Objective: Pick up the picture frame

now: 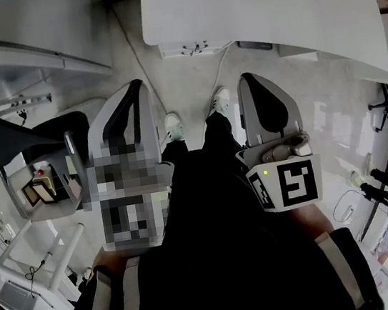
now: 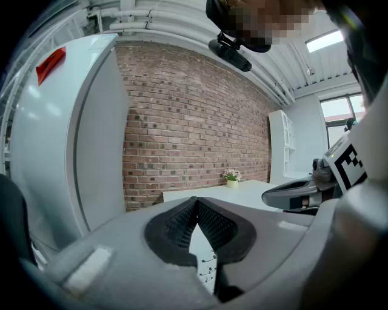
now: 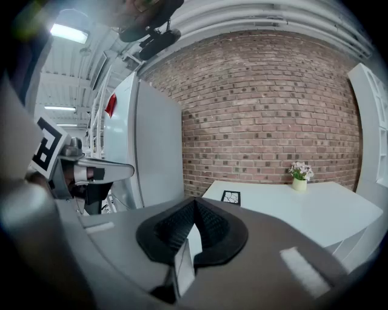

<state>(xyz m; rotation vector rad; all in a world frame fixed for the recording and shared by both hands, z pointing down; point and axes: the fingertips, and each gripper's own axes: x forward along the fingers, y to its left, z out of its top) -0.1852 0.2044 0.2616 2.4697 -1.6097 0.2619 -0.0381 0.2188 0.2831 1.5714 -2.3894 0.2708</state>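
Note:
The picture frame (image 3: 230, 197), small and dark with a pale cracked pattern, lies flat near the left end of a white table (image 3: 315, 212); I see it only in the right gripper view. Both grippers hang well short of that table, close to the person's body and above the floor. My left gripper (image 1: 133, 89) (image 2: 197, 203) is shut with nothing between its pads. My right gripper (image 1: 250, 78) (image 3: 194, 203) is also shut and holds nothing. In the head view the table (image 1: 258, 4) is ahead of both grippers, and no frame shows on it there.
A small flower pot (image 3: 299, 181) (image 2: 231, 177) stands at the table's far side by the brick wall (image 3: 267, 109). A tall white cabinet (image 2: 66, 127) rises on the left. A dark office chair (image 1: 4, 139), a cart (image 1: 40, 188) and a floor power strip (image 1: 192, 48) are nearby.

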